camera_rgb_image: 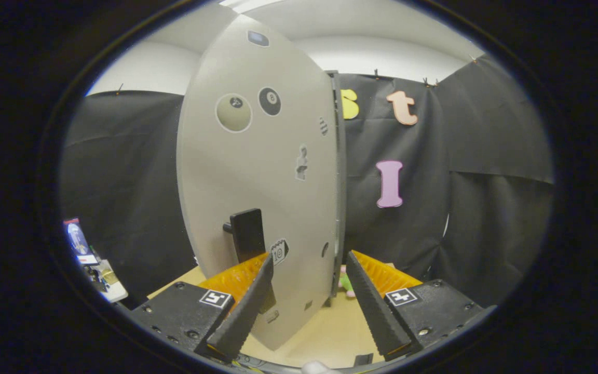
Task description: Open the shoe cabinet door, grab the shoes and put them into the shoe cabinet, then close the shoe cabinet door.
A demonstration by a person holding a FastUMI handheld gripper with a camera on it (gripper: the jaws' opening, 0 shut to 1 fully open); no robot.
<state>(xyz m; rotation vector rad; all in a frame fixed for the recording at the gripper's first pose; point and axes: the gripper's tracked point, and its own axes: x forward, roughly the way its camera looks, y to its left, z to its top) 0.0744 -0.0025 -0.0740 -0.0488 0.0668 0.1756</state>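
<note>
The grey shoe cabinet door (257, 171) stands close ahead of my fingers, seen at an angle, with several stickers on its face. Its black handle (247, 235) sticks out low on the door, just above and beyond my left fingertip (257, 283). My gripper (309, 262) is open, its two orange-backed black fingers spread wide, and nothing is between them but the door's lower face. The right finger (369, 296) reaches past the door's far edge (339, 182). A small bit of something pink and green (347, 283) shows on the floor behind that edge, beside the right finger.
Black cloth walls close the booth behind and to the right. The light wooden floor (325, 332) runs under the door. A small white stand with a card and clutter (91, 259) sits off to the left of the left finger.
</note>
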